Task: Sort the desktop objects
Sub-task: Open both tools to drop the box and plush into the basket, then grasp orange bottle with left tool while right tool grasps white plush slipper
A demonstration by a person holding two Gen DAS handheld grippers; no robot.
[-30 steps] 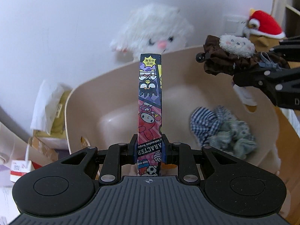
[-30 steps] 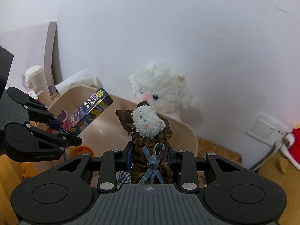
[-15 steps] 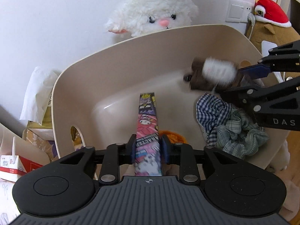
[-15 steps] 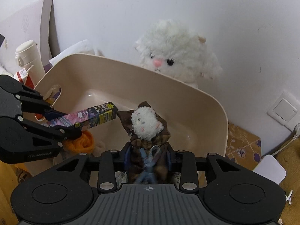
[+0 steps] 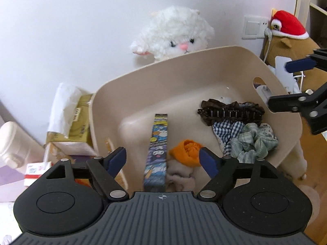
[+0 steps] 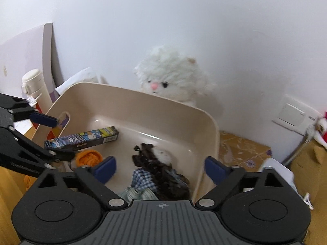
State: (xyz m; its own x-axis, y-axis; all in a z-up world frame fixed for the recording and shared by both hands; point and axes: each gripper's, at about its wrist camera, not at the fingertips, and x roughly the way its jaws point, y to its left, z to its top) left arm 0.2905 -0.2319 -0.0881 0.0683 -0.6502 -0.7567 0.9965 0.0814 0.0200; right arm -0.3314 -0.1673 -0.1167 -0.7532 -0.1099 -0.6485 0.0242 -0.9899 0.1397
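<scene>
1. Left gripper [image 5: 163, 161]: jaws opening, wide apart, pads touching nothing. The box [image 5: 157, 149] sits in the gap between them but lies loose on the bin floor.
2. Right gripper [image 6: 160, 168]: jaws opening, also wide, nothing pinched. The brown clip [image 6: 161, 167] is below the gap, resting in the bin.
3. Bin [image 5: 143, 77]: beige, handle cut-outs in the side walls, fills the middle of both views.
4. Left wrist view, contents by clock from bin centre: box at 6–7, long axis running 12–6; orange scrunchie [image 5: 187, 152] at 5, just beside the box; brown clip at 2–3, comb teeth visible; checked scrunchie [image 5: 226, 130] and green scrunchie [image 5: 255, 140] at 4, touching each other, clip lying on the checked one's top edge.
5. Right wrist view: box at 9–10, lying flat; orange scrunchie at 8, just under the box.
6. Outside the bin: white plush [image 5: 173, 34] at 12 against the wall, tissue box [image 5: 79, 118] at 9, white bottle [image 6: 33, 85] at 10 in the right wrist view, red-hat plush [image 5: 286, 34] at 2.
</scene>
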